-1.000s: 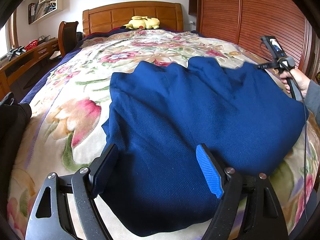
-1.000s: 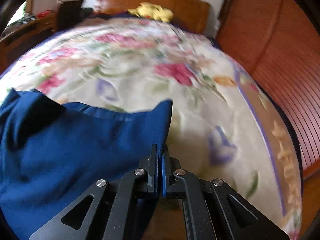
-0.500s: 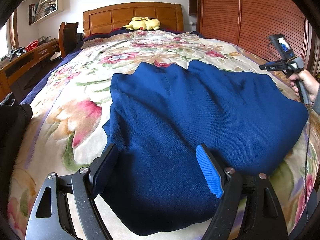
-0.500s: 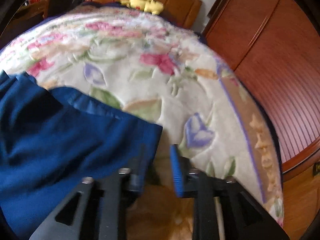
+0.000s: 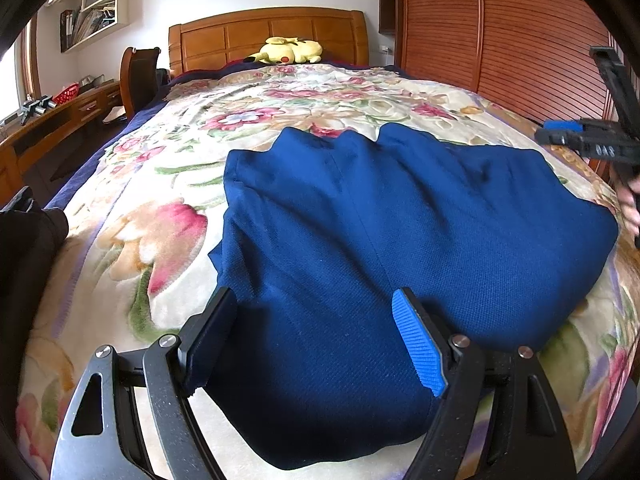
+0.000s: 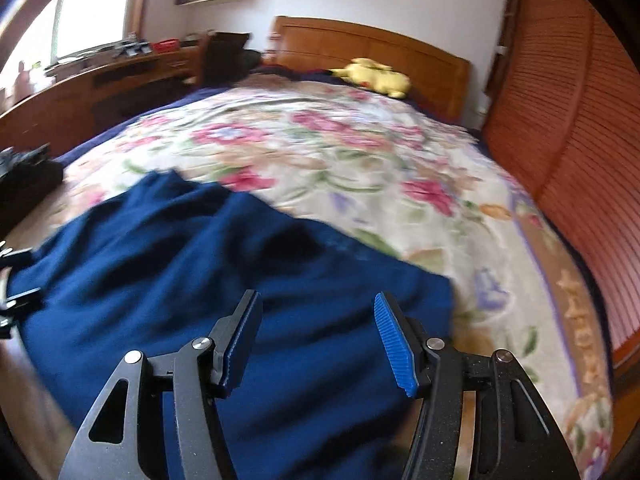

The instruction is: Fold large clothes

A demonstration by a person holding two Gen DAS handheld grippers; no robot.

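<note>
Blue garment [image 5: 400,240] lies flat across the bed [image 5: 168,240], beneath both grippers' empty jaws, left [image 5: 316,340] wide, right [image 6: 316,340] opening.

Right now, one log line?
garment: flat on bed | left gripper: open above garment | right gripper: jaws opening, nothing held

Both wrist views look down the bed [image 5: 168,184] toward the headboard [image 5: 268,32]; close.

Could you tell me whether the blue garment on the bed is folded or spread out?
Folded: the blue garment lies doubled, with a rounded fold along its near edge.
</note>
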